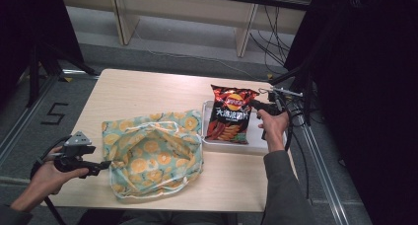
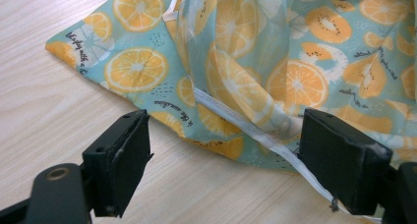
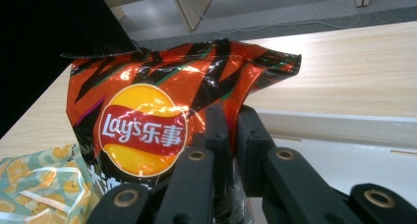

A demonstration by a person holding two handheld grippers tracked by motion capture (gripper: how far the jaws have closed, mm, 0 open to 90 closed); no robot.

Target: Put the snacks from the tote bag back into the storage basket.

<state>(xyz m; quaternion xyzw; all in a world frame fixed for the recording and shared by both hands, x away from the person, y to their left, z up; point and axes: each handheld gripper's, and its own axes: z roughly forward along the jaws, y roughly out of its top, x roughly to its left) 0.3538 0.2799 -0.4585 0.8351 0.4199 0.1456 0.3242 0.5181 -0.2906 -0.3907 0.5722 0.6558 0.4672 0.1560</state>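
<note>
A red-and-black Lay's chip bag (image 1: pixel 229 114) lies on a white tray (image 1: pixel 254 136) at the table's right side. My right gripper (image 1: pixel 255 105) is at the bag's upper right edge. In the right gripper view its jaws (image 3: pixel 232 121) stand close together, pinching the edge of the chip bag (image 3: pixel 147 116). A teal cloth bag with orange slices (image 1: pixel 153 153) lies open at the middle front. My left gripper (image 1: pixel 104 164) sits at its left edge. In the left gripper view it (image 2: pixel 221 155) is open, with the cloth bag's white-trimmed hem (image 2: pixel 275 62) between the jaws.
The tray's bare white floor (image 3: pixel 344 160) lies to the right of the chip bag. The cloth bag (image 3: pixel 34 184) reaches close to the tray's left side. Bare wood spans the table's far left (image 1: pixel 128 92). Cables and black stands crowd the table's right edge (image 1: pixel 296 111).
</note>
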